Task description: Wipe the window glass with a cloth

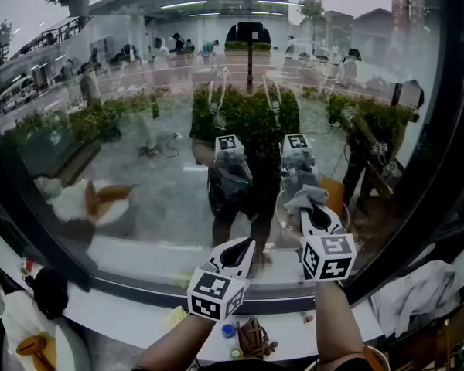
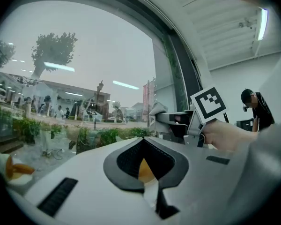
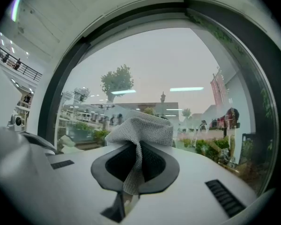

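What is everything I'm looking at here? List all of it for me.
window glass: one, clear with reflections, fills the view ahead
window frame: one, dark, around the glass
sill: one, white, below the glass
cloth: one, grey, pinched in the right gripper's fingers
crumpled fabric: one, white, lower right
bystander: one, dark clothes, in the room behind
left gripper: one, white and black, fingers together, above the sill
right gripper: one, white and black, raised toward the glass
forearms: two, bare, bottom edge
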A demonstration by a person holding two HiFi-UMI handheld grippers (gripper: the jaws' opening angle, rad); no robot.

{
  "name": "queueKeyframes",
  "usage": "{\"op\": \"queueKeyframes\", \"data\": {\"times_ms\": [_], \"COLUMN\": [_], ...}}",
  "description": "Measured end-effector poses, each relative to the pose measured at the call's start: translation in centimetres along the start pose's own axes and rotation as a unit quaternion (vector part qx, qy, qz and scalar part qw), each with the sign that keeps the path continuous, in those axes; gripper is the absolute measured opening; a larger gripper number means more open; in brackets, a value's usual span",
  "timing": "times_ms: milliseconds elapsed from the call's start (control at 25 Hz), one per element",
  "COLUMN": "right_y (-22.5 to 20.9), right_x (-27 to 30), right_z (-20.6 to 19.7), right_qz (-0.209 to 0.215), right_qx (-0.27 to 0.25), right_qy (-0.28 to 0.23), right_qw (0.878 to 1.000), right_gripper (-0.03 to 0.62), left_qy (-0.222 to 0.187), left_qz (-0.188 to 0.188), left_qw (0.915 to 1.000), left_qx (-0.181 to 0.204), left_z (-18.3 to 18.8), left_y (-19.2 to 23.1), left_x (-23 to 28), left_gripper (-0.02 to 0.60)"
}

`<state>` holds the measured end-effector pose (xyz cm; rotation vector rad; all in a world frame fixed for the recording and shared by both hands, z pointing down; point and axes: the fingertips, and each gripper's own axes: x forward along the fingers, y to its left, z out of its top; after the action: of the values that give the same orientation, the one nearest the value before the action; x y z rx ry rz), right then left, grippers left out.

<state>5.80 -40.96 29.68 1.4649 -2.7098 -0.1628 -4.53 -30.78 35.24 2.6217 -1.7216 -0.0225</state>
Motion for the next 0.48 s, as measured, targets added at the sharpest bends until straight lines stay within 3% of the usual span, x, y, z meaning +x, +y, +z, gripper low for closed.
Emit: {"op": "queueKeyframes", "data": {"times_ms": [480], "right_y": [9.8], "right_x": [3.0], "right_z": [0.8], "right_qz": [0.061], "right_qx": [-0.004], "right_qy": [-0.007], "right_qw": [0.998], "right_gripper": [0.040], "left_qy": [0.001], "left_qz": [0.060], "left_qw": [0.9982], "left_qx": [-0.008], "left_z": [-0.7], "left_y": [5.9], "left_x": [-6.6], "left_gripper": [0.008]}}
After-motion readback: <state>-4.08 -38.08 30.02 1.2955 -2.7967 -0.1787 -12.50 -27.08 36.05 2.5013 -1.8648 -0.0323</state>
